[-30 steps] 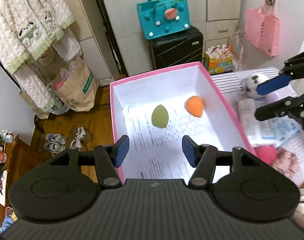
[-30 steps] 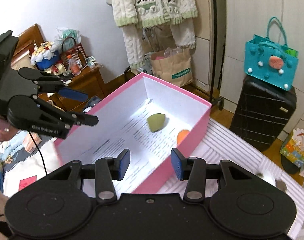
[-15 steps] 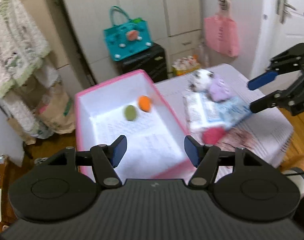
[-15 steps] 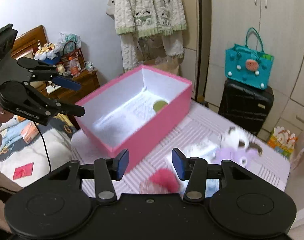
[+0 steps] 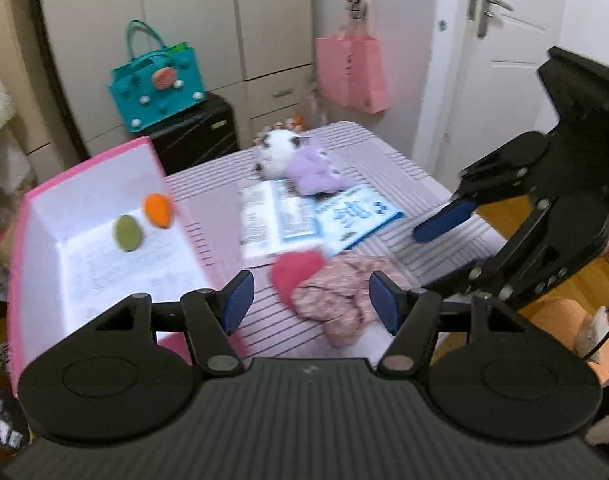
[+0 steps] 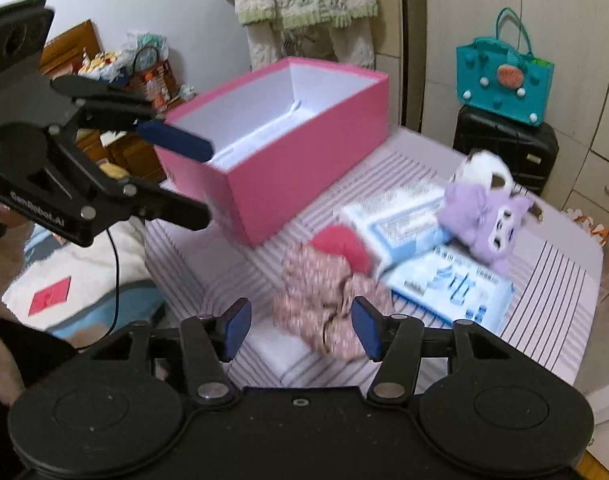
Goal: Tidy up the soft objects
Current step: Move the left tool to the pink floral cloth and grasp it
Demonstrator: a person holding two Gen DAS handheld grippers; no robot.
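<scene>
An open pink box (image 5: 24,208) at the table's left holds a green sponge (image 5: 127,233) and an orange sponge (image 5: 158,210). To its right lie a red puff (image 5: 294,272) and a floral pink cloth (image 5: 336,296). Behind them sit a purple plush (image 5: 314,170) and a white plush (image 5: 278,148). My left gripper (image 5: 310,306) is open above the puff and cloth, holding nothing. My right gripper (image 6: 300,326) hovers over the floral cloth (image 6: 324,300). Its jaws are opening, and the pads do not press the cloth. The box's pink wall (image 6: 304,160) stands beyond it.
Two tissue packs (image 5: 280,220) (image 5: 356,212) lie mid-table under the plush toys. A teal bag (image 5: 156,80) sits on a black suitcase behind the table, and a pink bag (image 5: 350,74) hangs by the door. The striped table's edge (image 6: 584,320) drops off at right.
Both grippers have swung off the box and rightward over the table's pile, sinking a little. The box now lies to the left. The right jaws have widened.
</scene>
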